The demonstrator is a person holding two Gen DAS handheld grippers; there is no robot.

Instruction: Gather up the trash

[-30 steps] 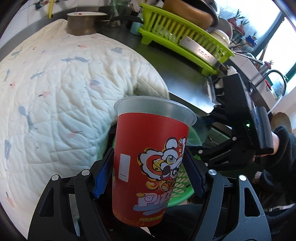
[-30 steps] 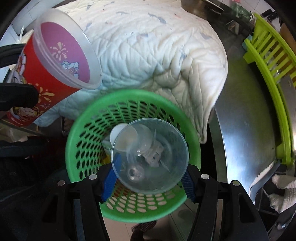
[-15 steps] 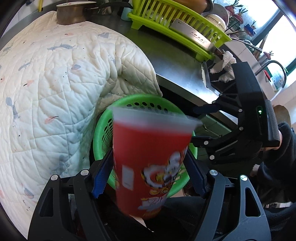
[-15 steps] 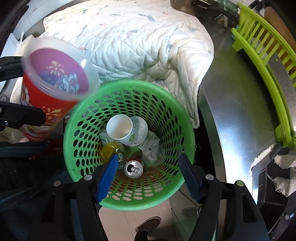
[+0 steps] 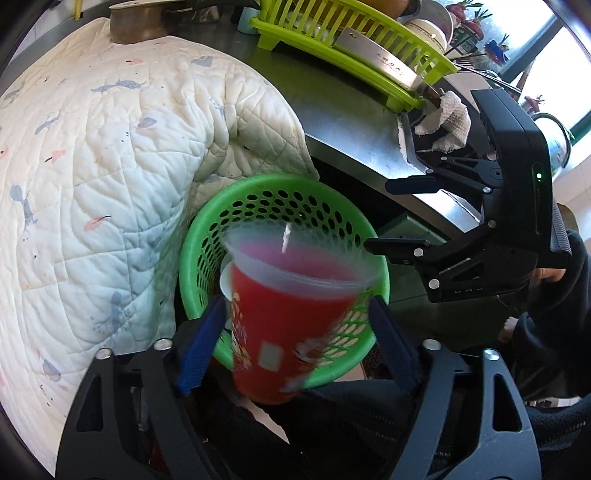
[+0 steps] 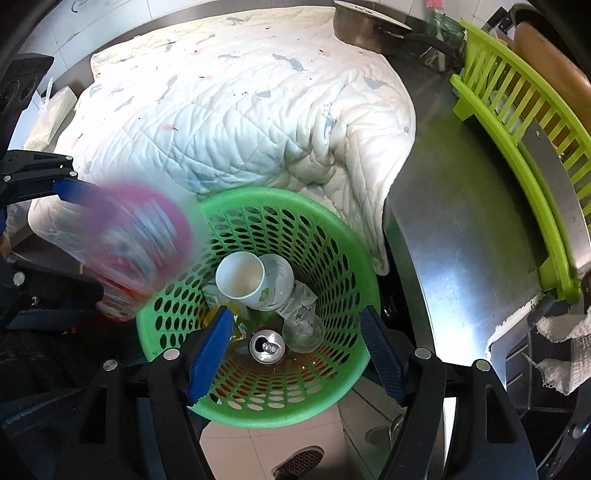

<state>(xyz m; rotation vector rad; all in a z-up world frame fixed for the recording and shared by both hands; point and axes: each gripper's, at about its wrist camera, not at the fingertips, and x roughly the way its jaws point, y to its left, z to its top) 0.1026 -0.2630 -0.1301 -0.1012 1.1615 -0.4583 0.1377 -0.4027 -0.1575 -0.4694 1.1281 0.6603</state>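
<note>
Red cup [image 5: 291, 317], blurred, sits between the spread fingers of the left gripper [image 5: 295, 332], apparently loose, over the green basket's [image 6: 332, 229] rim. Right gripper [image 6: 295, 350] gapes empty above the basket's trash.

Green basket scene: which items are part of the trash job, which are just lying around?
Job:
- red cup, between the left tongs
- green basket
- in it: paper cup, can, clear cup
- right tongs, open

Lying about:
- quilt
- dish rack
- rag
- pot
</note>
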